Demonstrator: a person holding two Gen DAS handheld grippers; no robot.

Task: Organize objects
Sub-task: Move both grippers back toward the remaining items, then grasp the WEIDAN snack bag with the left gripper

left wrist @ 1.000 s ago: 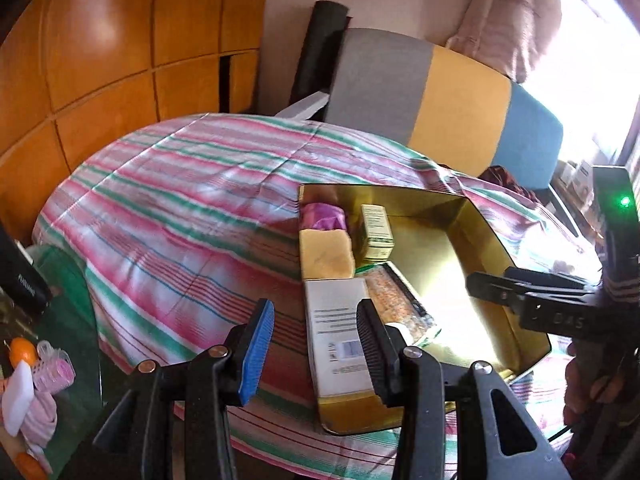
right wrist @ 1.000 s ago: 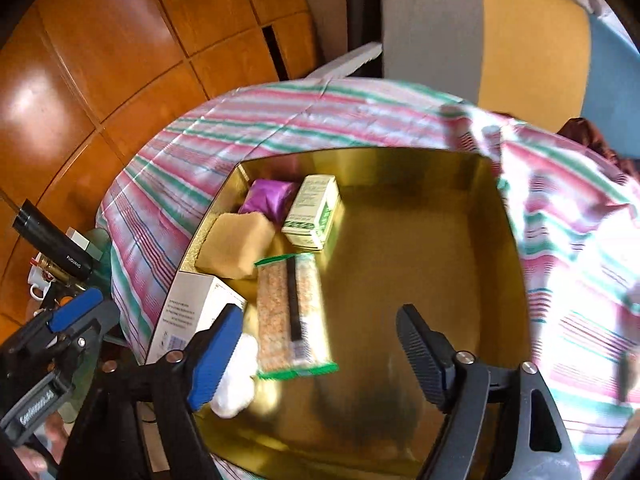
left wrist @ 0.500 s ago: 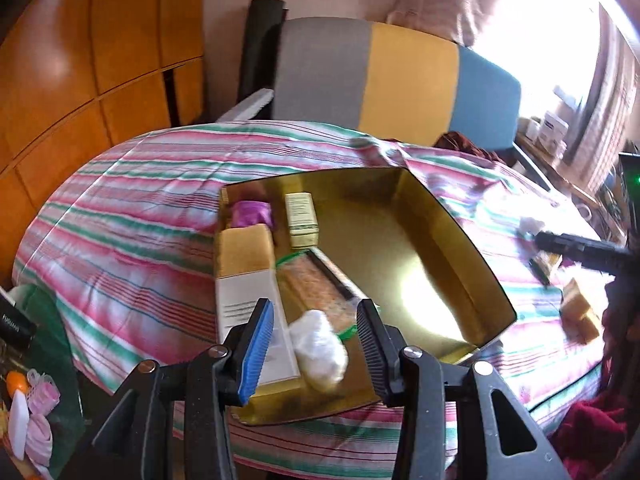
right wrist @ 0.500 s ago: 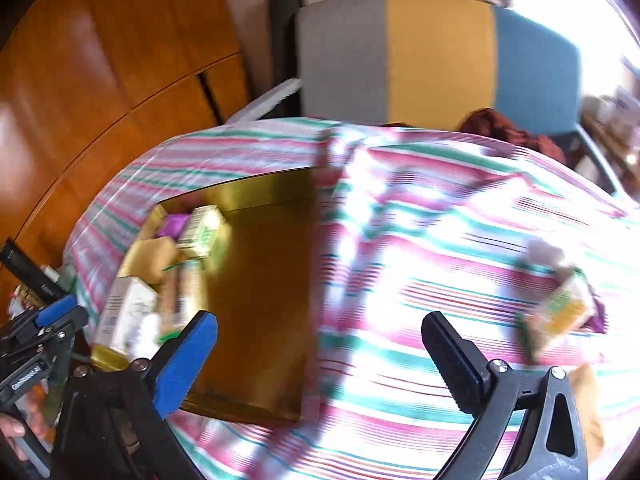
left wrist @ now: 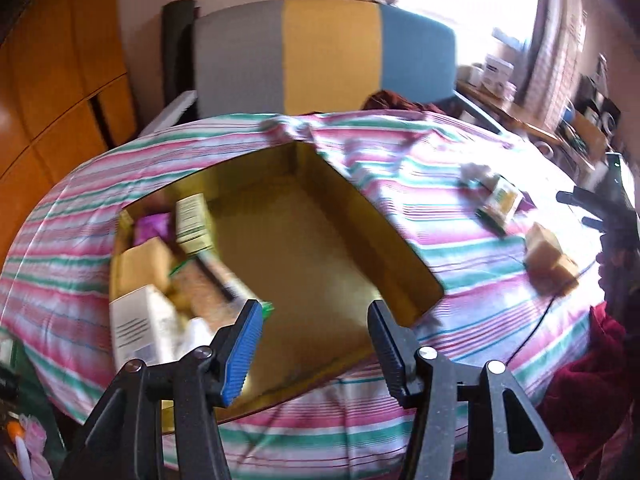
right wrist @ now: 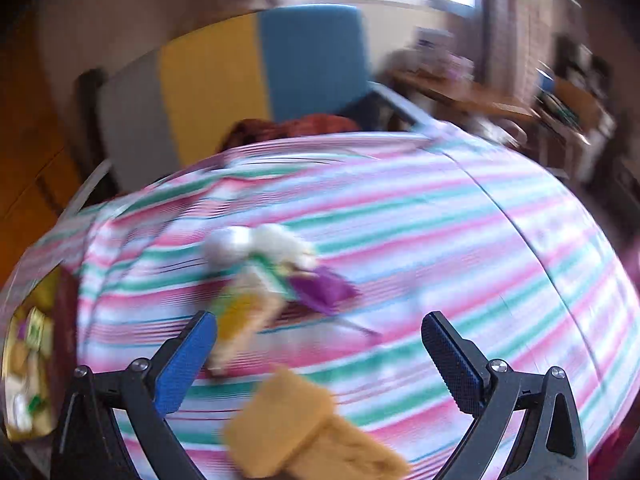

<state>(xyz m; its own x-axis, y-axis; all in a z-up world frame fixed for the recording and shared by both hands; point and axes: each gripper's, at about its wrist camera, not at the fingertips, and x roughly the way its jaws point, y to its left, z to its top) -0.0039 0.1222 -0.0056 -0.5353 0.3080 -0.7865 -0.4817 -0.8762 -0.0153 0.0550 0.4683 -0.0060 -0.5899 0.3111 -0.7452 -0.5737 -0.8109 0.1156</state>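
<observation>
The gold-coloured rectangular metal tin (left wrist: 304, 240) sits on the striped pink, green and white tablecloth (left wrist: 460, 240), and I see it straight ahead in my left wrist view. Along its left side lie a white cardboard box (left wrist: 140, 332), a tan sponge-like block (left wrist: 144, 264), a purple packet (left wrist: 154, 228), a small green-and-white carton (left wrist: 192, 218) and a clear packet of grainy snack bars (left wrist: 208, 284); the rest of its floor is bare. My left gripper (left wrist: 314, 350) hangs over the tin's near edge with its jaws spread apart and nothing between them. My right gripper (right wrist: 320, 360) is well to the right of the tin, jaws spread wide and empty, over loose things on the cloth: a tan sponge block (right wrist: 312, 436) close beneath it, and a little farther off a blurred cluster of a white fluffy wad (right wrist: 256, 244), a yellow-and-green carton (right wrist: 244, 312) and a purple wrapper (right wrist: 320, 288). The right view is smeared, so I cannot tell which of these touch. Behind the table stands a chair with a grey, yellow and blue back (left wrist: 324, 52).
</observation>
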